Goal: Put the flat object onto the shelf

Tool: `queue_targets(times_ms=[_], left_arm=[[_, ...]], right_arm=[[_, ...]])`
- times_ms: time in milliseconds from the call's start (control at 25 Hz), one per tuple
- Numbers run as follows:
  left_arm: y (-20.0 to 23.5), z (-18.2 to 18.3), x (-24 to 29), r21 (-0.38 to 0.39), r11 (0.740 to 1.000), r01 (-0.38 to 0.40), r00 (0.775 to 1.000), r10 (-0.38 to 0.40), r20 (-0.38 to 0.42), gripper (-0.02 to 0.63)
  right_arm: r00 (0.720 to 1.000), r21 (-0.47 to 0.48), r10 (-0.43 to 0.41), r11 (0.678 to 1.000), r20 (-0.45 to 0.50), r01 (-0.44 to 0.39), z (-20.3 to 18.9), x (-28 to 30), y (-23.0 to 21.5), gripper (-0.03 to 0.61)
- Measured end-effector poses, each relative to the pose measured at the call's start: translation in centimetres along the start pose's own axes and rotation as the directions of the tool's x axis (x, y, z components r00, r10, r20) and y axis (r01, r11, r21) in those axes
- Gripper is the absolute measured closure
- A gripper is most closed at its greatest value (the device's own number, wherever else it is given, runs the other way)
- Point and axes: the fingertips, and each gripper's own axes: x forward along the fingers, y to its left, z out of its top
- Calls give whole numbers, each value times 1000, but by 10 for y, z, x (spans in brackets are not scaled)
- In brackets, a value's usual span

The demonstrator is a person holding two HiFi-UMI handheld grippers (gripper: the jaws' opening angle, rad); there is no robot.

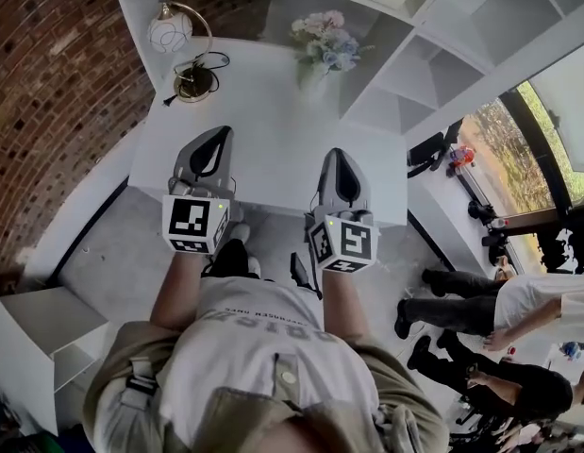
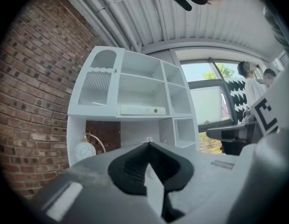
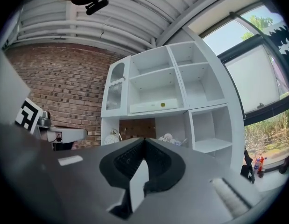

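Room: brick wall (image 1: 56, 83) on the left, big window (image 3: 256, 73) on the right w/ bystanders (image 1: 480, 314) near it. A white shelf unit (image 2: 130, 117) stands at the back of a white tabletop (image 1: 273, 140). It has several open compartments, plus one ribbed door at upper left.

Flat slab (image 2: 139, 109): white, long, thin, w/ a small yellow dot near one end. It lies flat in the middle compartment, right above the recess over the tabletop, so the task looks done or nearly so. Handling, judged by looks: rigid board or box, prob. light. Faces are smooth, so likely slippery in a pinch. If it needs shifting, best to take it at both short ends, one claw each, and keep it level. A single pinch mid-edge would prob. let it tip. Its front edge sits near the shelf lip, so it's reachable.

L claw (image 2: 148, 144) and R claw (image 3: 144, 140) are both pinched fully together w/ nothing between. They're held level, side by side over the tabletop's near edge, well apart from the shelf unit.

Small stuff on the tabletop: globe lamp (image 1: 171, 31) at back left, flower bunch (image 1: 325, 38) mid-back. The surface is plain matt white.
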Motion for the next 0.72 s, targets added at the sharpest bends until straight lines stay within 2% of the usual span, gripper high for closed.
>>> queue_targets(times_ms=[280, 480, 720], left_arm=[[-11, 8, -5, 36, 999, 5, 1000, -6, 11, 606], [-14, 10, -6, 67, 998, 4, 1000, -5, 10, 606], [-12, 13, -4, 76, 997, -1, 1000, 0, 15, 606]], right_arm=[[999, -15, 6, 1000, 41, -6, 9, -11, 1, 572], [998, -82, -2, 997, 64, 7, 15, -14, 2, 575], [997, -98, -5, 995, 75, 12, 18, -11, 3, 575]])
